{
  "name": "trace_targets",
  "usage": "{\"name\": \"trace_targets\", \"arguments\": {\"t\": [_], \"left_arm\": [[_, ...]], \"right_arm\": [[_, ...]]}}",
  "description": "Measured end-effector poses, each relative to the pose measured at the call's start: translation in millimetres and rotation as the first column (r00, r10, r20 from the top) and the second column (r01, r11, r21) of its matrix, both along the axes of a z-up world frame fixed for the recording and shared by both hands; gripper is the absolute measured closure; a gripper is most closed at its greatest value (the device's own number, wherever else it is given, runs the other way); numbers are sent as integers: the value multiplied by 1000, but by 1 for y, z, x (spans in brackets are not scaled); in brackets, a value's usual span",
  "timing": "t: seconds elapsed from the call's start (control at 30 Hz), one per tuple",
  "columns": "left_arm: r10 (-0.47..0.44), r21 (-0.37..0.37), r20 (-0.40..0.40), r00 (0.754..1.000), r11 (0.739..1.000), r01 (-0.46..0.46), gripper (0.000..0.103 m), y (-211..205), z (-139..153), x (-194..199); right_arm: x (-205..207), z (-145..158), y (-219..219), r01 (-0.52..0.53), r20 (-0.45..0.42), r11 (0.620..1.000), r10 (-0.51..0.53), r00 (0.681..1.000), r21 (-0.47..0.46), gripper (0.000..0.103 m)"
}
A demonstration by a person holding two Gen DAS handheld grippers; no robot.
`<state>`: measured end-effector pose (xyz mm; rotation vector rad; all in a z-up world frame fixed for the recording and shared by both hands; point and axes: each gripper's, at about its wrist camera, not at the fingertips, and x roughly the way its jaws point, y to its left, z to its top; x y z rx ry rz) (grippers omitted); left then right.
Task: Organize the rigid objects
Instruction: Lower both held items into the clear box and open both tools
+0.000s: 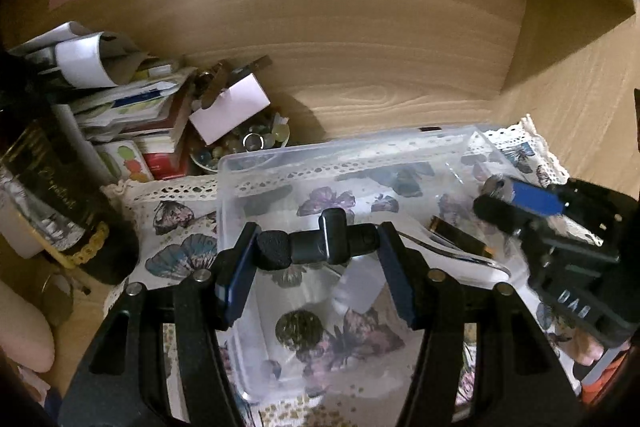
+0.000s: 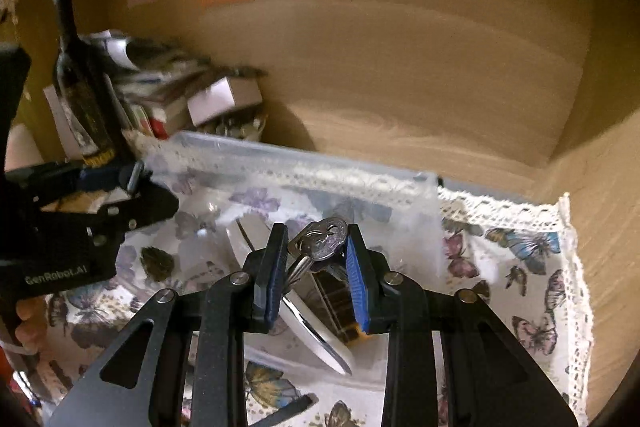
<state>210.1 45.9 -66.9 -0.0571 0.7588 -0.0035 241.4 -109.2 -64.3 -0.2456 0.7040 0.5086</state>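
In the left wrist view, your left hand-held gripper (image 1: 318,247) is clamped on a small black clip-on microphone (image 1: 320,242), held above the clear plastic bin (image 1: 248,163). Lower it well inside the walls before you let go. In the right wrist view, your right hand-held gripper (image 2: 314,251) pinches a silver key (image 2: 320,243) over the same bin, above a gold lighter (image 2: 340,307). Release each low, one after the other, so nothing bounces out.
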Motion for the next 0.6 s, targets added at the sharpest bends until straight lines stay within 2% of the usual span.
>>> {"name": "trace_targets", "arguments": {"t": [0.33,0.5,0.6], "left_arm": [[9,15,-19,1000,1000,-9,44,-3,-9,17],[12,5,-9,1000,1000,-12,33,-1,-4,13],[20,10,18,1000,1000,-20,29,0,4,5]], "right_arm": [[14,-17,5,8,-47,999,-10,999,-38,76],[11,-13,2,19,-32,999,-20,999,-38,74],[7,-7,0,21,-10,999,-21,1000,-29,69]]}}
